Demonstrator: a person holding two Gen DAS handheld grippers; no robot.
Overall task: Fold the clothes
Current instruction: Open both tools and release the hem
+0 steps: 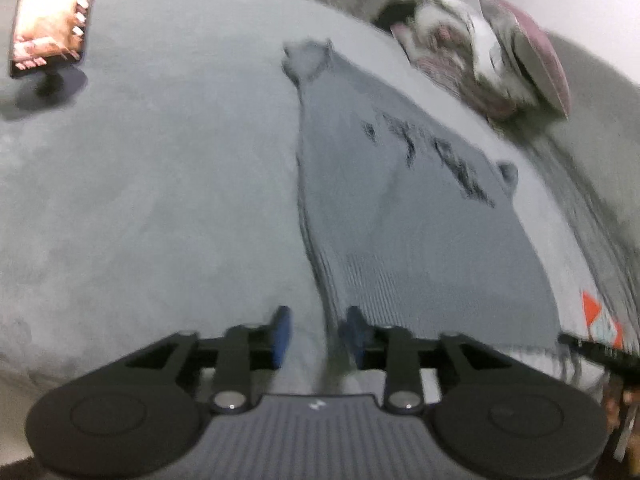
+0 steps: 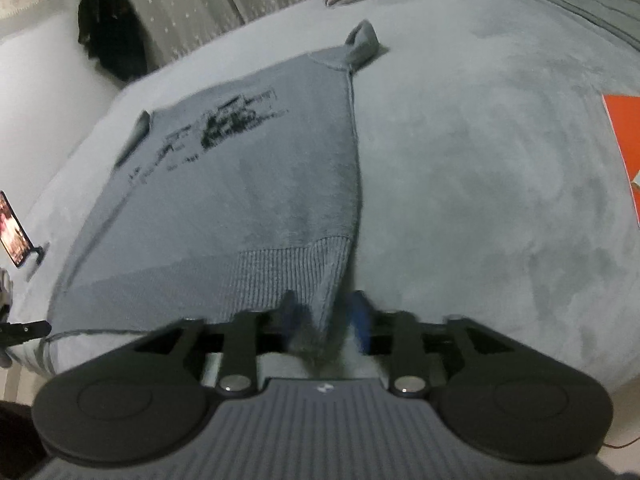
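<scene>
Grey sweater [image 1: 404, 216] spread flat on the grey bed [image 1: 152, 184].
Left gripper [image 1: 318, 334] and right gripper [image 2: 326, 320] each stand part open at a bottom hem corner, pads off the cloth.

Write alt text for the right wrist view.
A grey sweater with a black print lies flat on a grey bed. The right gripper is open around its hem corner. A phone stands at far left.
</scene>
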